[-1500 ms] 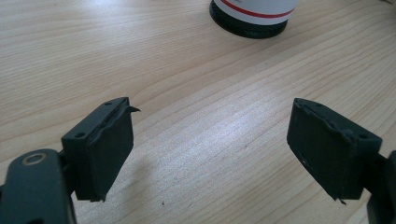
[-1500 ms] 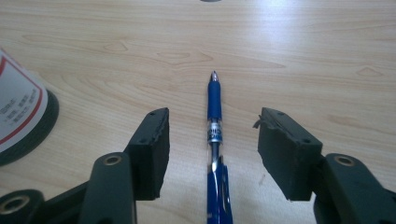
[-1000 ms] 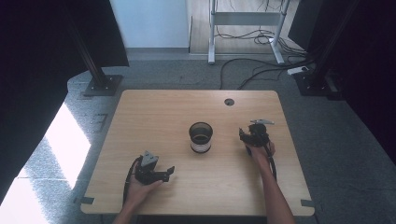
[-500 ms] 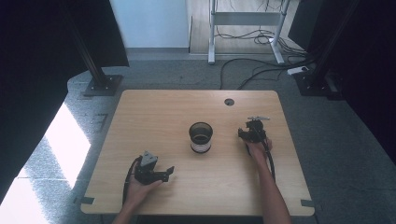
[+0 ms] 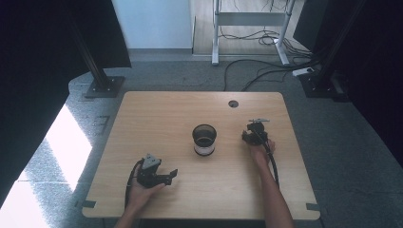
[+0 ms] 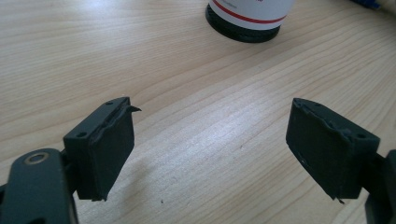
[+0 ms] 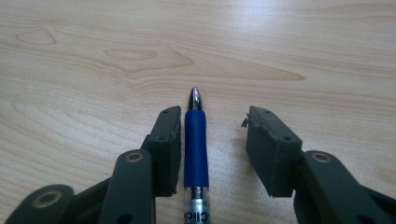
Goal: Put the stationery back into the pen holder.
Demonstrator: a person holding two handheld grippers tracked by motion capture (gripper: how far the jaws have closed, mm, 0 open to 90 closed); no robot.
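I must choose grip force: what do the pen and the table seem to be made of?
Pen: probably plastic with a matte blue rubber-like grip sleeve and a shiny metal tip, which glints. Table: wood or wood-look laminate, smooth light surface with visible grain.

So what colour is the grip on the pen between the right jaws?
Blue grip, clearest in the right gripper view.

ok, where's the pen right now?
In the right gripper view the blue pen lies flat on the table between the right gripper's jaws, close against the left-hand one, tip pointing away. The jaws have just been closing around it.
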